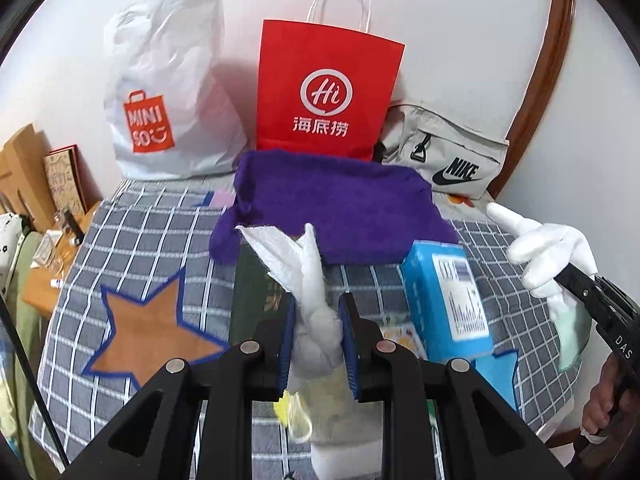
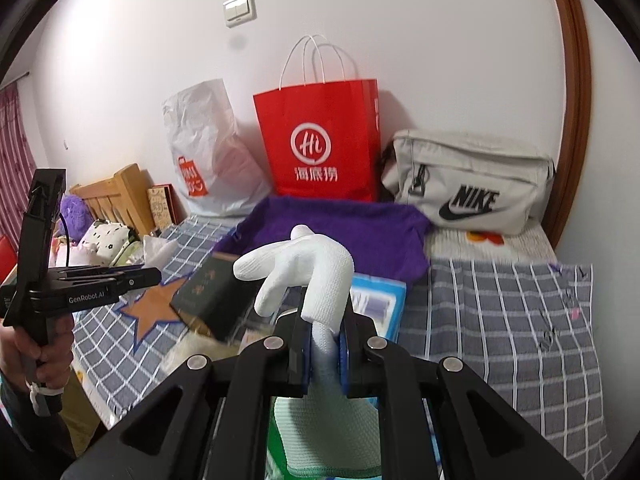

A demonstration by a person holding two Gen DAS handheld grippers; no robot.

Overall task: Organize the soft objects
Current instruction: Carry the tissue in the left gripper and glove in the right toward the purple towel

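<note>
My left gripper (image 1: 318, 336) is shut on a crumpled white tissue (image 1: 296, 264), held above the checked bedspread (image 1: 152, 240). My right gripper (image 2: 325, 340) is shut on a white knitted glove (image 2: 308, 264) with a pale green cuff, held in the air; the glove also shows at the right of the left wrist view (image 1: 548, 248). A purple fuzzy towel (image 1: 336, 216) lies spread on the bed ahead, also in the right wrist view (image 2: 344, 228). The left gripper shows from the side in the right wrist view (image 2: 136, 276).
A dark green book (image 2: 212, 300) and a blue packet (image 1: 448, 296) lie on the bed. A red paper bag (image 1: 328, 88), a white Miniso bag (image 1: 168, 88) and a grey Nike bag (image 1: 448, 148) stand against the wall. A wooden headboard (image 2: 116, 196) is at the left.
</note>
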